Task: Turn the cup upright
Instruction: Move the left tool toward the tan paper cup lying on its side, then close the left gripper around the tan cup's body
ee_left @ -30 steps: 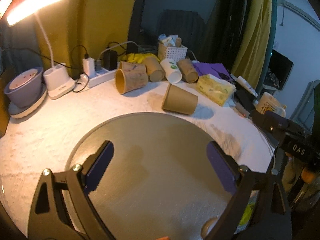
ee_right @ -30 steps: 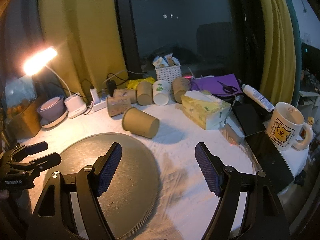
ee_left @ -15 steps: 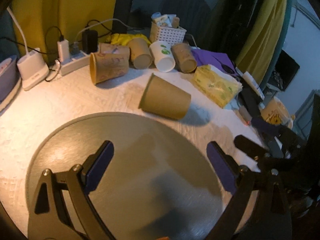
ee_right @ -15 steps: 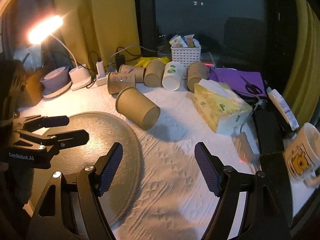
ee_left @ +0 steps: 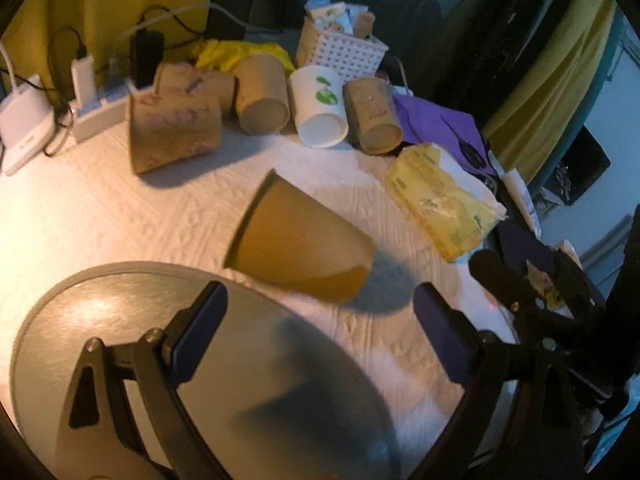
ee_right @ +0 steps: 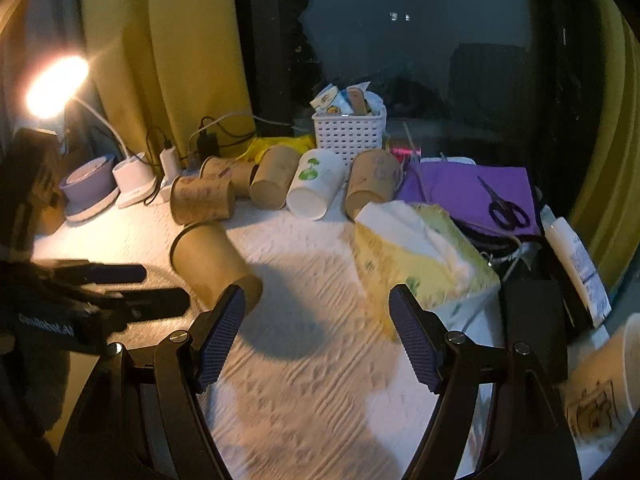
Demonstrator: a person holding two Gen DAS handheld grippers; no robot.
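Here the plain brown paper cup is lying on its side on the white textured table cover, its open mouth turned toward the lamp side and its base pointing toward the yellow tissue pack. It is resting just beyond the edge of the round grey tray, though whether it is touching that edge is hard to tell.

The left gripper is hovering over the tray with its two blue-padded fingers standing wide apart, nothing between them; the cup is sitting just ahead of the gap. The right gripper is likewise spread wide and holding nothing, and from its camera the cup is showing just in front of its left finger, with the left gripper reaching in from the left edge.

Behind the cup, a row of other paper cups is lying tipped over: a printed brown one, a plain brown one, a white one with a green mark and another printed brown one. A white perforated basket (stuffed with small packets) is standing behind them, and a power strip with chargers is sitting to their left. In the right wrist view, a lit desk lamp is glowing at the far left, black scissors are lying on a purple sheet, and a mug is showing at the lower right.
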